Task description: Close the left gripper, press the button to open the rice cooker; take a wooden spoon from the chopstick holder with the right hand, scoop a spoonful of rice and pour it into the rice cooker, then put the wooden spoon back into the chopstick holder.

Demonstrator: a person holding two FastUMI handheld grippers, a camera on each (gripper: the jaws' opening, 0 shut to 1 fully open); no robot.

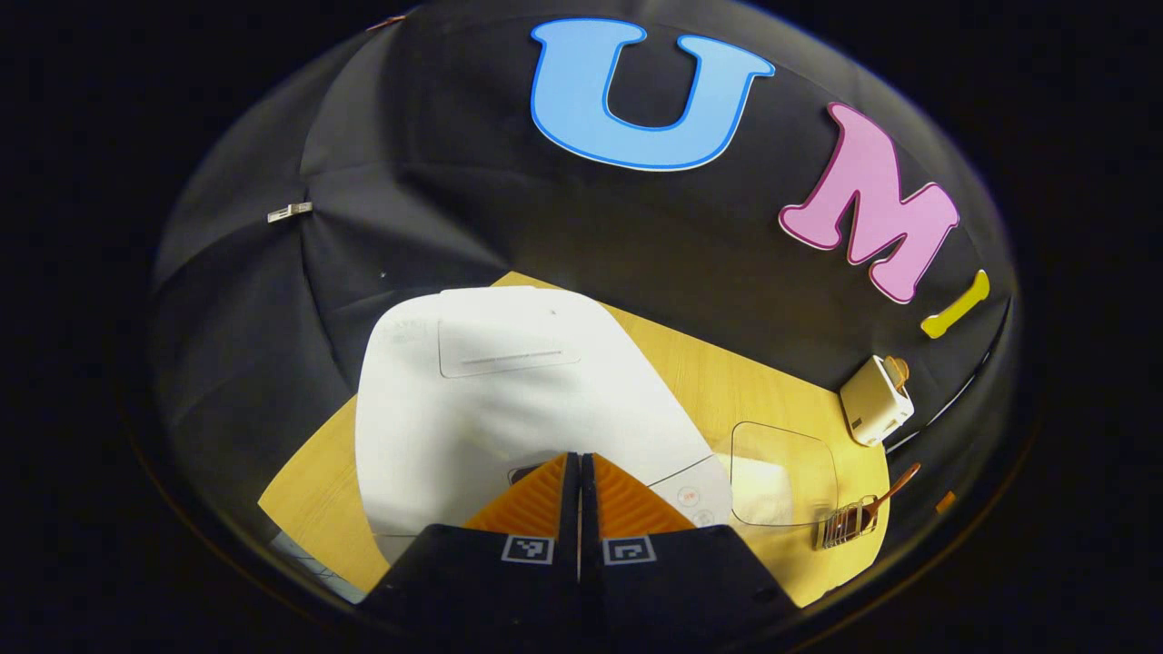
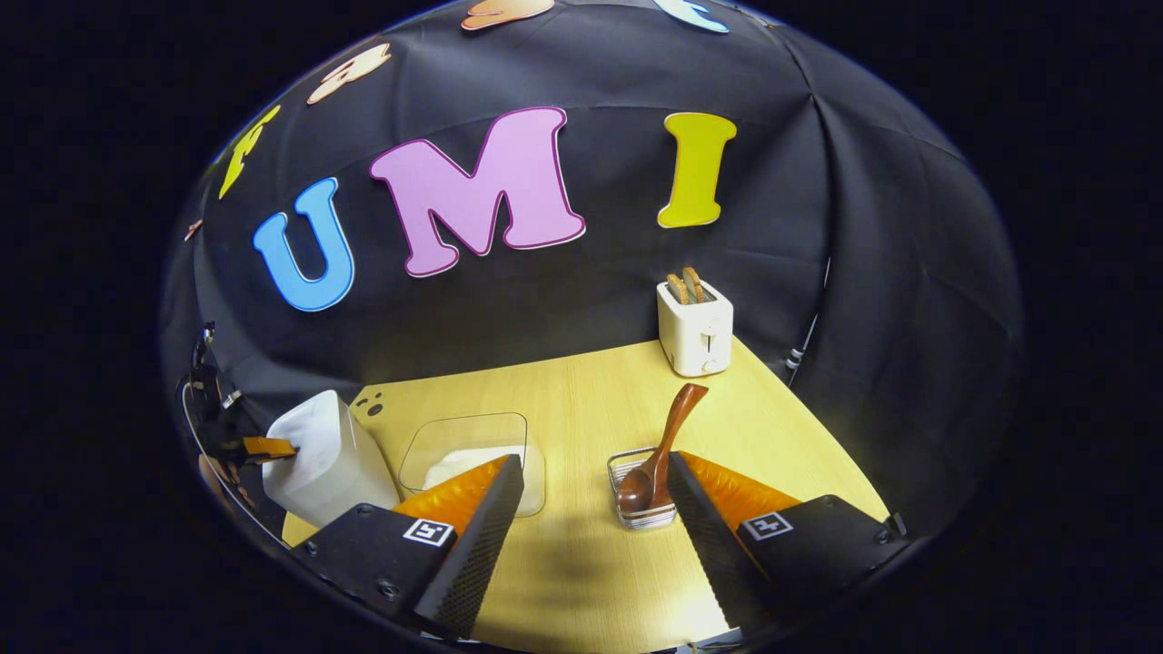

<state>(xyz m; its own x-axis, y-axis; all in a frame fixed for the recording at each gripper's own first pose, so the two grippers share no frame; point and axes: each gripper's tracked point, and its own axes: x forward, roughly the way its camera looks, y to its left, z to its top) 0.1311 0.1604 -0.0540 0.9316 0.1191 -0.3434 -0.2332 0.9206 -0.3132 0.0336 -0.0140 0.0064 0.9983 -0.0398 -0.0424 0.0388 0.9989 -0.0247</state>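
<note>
Smooth white rice cooker (image 1: 491, 400), glossy wooden spoon (image 2: 661, 450) in wire chopstick holder (image 2: 641, 516)

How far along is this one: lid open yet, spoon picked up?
Done: the left tool is shut. In hand: it sits over the front of the rice cooker, whose lid looks closed; contact with the button can't be told. Left: the right tool is open and empty, the wooden spoon stands in its holder, and the rice in the clear container is unscooped.
</note>
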